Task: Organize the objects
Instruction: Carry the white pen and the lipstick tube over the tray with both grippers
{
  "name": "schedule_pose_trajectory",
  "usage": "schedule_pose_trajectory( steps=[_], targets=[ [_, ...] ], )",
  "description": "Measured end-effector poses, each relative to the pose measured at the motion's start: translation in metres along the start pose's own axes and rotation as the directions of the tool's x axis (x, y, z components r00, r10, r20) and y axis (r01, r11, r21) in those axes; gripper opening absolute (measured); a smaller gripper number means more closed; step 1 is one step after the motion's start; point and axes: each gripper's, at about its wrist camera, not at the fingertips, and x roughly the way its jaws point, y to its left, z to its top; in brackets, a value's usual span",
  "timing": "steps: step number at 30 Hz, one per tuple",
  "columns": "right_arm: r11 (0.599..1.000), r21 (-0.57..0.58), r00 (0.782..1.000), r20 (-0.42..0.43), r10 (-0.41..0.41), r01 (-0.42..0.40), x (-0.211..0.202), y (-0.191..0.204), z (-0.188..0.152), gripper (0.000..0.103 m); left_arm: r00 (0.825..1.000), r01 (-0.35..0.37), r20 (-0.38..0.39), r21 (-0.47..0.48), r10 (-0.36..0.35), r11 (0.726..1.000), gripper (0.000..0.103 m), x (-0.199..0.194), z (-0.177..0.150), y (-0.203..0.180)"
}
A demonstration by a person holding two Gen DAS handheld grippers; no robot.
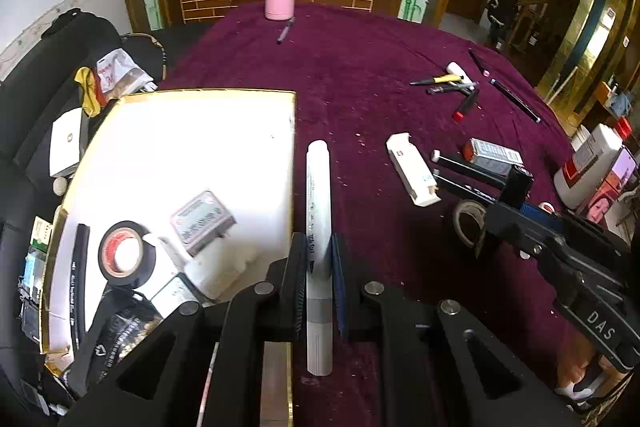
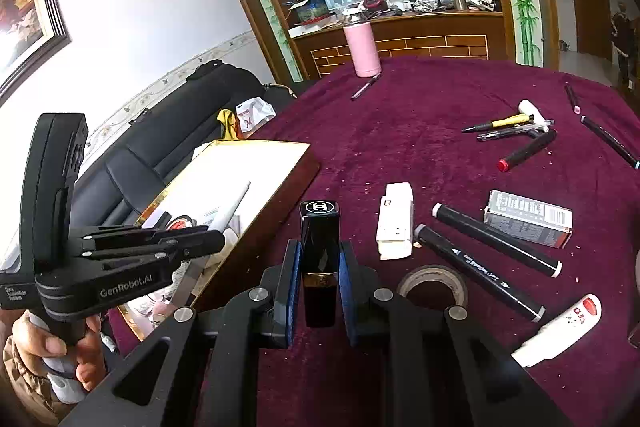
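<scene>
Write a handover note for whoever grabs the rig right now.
Left gripper: shut on white marker, at the box's right edge.
Right gripper: shut on black lipstick tube, above the tablecloth.
Done: black tape roll and small carton already in white box.
Left: drop both held items in, then black markers, grey carton, pens.

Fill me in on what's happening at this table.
A person is tidying items off a purple tablecloth into a gold-edged box. The left gripper is shut on a white marker, beside the box's edge. The right gripper is shut on a black lipstick. Pens, markers, small boxes and a tape roll lie loose on the cloth.
</scene>
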Motion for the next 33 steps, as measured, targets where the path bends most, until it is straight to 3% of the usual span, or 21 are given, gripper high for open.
schedule_pose_trajectory(
  steps=[16, 33],
  targets=[
    [0.998, -0.044, 0.999, -0.013, 0.033, -0.033, 0.011, 0.024, 0.008, 0.020, 0.989, -0.132, 0.057, -0.031, 0.133, 0.991, 0.012, -0.017, 0.010, 0.033],
    [0.993, -0.091, 0.997, -0.037, 0.065, -0.069, 0.028, 0.055, 0.019, 0.020, 0.985, -0.156, 0.063, -0.090, 0.162, 0.984, 0.012, -0.022, 0.006, 0.072]
  ],
)
